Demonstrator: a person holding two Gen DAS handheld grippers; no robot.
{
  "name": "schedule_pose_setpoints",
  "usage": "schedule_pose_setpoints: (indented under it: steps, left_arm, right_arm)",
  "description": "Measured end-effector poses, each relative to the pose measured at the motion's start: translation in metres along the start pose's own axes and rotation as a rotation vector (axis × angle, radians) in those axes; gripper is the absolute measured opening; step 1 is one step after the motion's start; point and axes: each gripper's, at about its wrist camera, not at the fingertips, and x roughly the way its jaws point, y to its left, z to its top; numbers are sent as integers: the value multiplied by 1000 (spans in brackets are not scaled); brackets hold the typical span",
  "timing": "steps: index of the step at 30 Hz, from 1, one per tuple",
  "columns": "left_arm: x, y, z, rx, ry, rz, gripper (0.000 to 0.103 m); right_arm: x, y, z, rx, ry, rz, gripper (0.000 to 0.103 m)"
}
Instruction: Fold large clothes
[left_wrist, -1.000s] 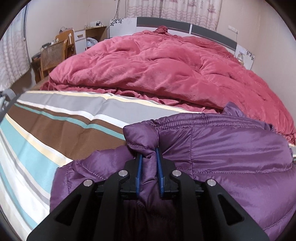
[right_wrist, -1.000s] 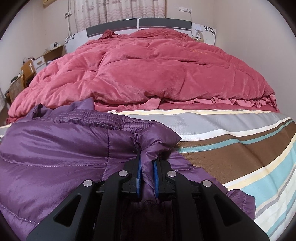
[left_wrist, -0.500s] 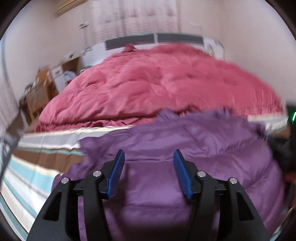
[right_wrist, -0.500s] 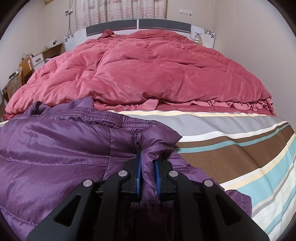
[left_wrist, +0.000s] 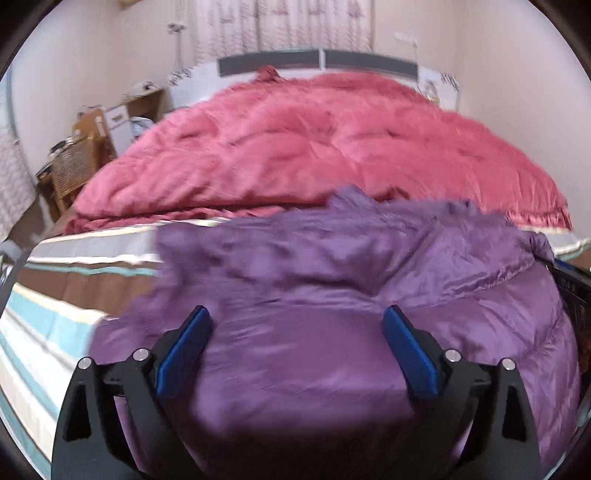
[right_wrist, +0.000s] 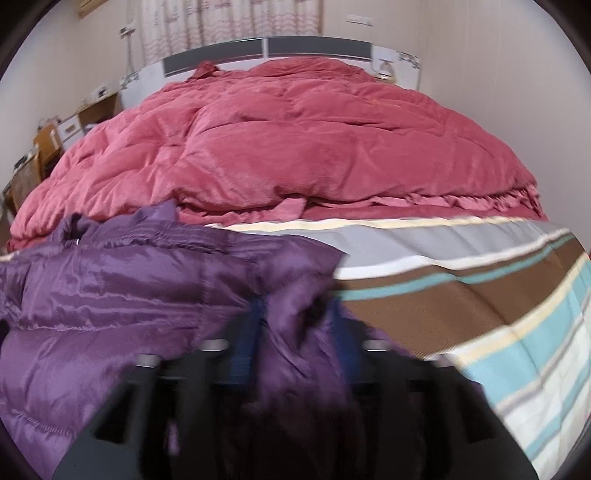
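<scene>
Release step after a fold, judging by both views. Left wrist view: left gripper (left_wrist: 297, 347) just opening wide, gripping nothing, hovering over purple puffer jacket (left_wrist: 332, 295) lying on striped bedsheet (left_wrist: 55, 295) near its foot edge. Right wrist view: right gripper (right_wrist: 299, 332) just opening, blurred, jacket fold sitting loose between pads. Next: regrasping for another fold.

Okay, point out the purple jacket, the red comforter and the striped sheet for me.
jacket (left_wrist: 314, 354), left wrist view, smooth front panel.
comforter (right_wrist: 295, 147), right wrist view, quilted middle.
sheet (right_wrist: 461, 306), right wrist view, brown stripe.
</scene>
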Motion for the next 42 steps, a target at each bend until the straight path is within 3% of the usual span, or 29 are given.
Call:
schedule_pose_setpoints:
  steps: [3,6,8,12,14,18,22,26,27,30,32,34,35,37,42]
  left_arm:
    - [-18,38,-6,-59,-38,56,95]
    - [-24,81,-14,-153,-18,88,96]
    - [-26,104,-23,-204,10,91,96]
    - [-25,122,-39,-249,48,16,98]
    - [-24,122,-46,-243,60,-22,99]
    - [-17,116,-57,-221,117,-120,101]
    - [-12,111,-55,-186,148,-139,101]
    - [-6,114,-57,-207,185,-195,100]
    - [-7,115,-60,-214,189,-215,94]
    - [-6,116,-60,-223,193,-238,75]
    - [-8,114,-60,-235,190,-256,58]
    - [-14,112,-58,-227,179,-258,36]
    - [-16,112,-57,-222,175,-260,31]
    - [-24,109,-54,-202,152,-264,20]
    - [-53,112,-49,-197,94,-284,11]
  right_arm:
    - [-19,-17,-3,59,-6,53,63]
    - [-39,-35,-10,99,5,73,64]
    - [-51,-47,-17,118,9,75,75]
    - [-71,-65,-33,120,20,77,78]
    - [-76,-73,-43,123,45,92,84]
    - [-74,-89,-61,170,101,145,84]
    - [-61,-100,-77,268,172,255,84]
    - [-55,-99,-84,338,183,382,83]
    - [-54,-97,-86,344,182,403,83]
    - [-52,-88,-87,298,182,377,69]
    - [-52,-82,-87,269,183,402,46]
    - [-57,-75,-85,240,168,407,31]
    - [-60,-74,-83,228,163,414,22]
    - [-69,-70,-79,203,143,423,17]
    - [-88,-77,-70,218,104,469,14]
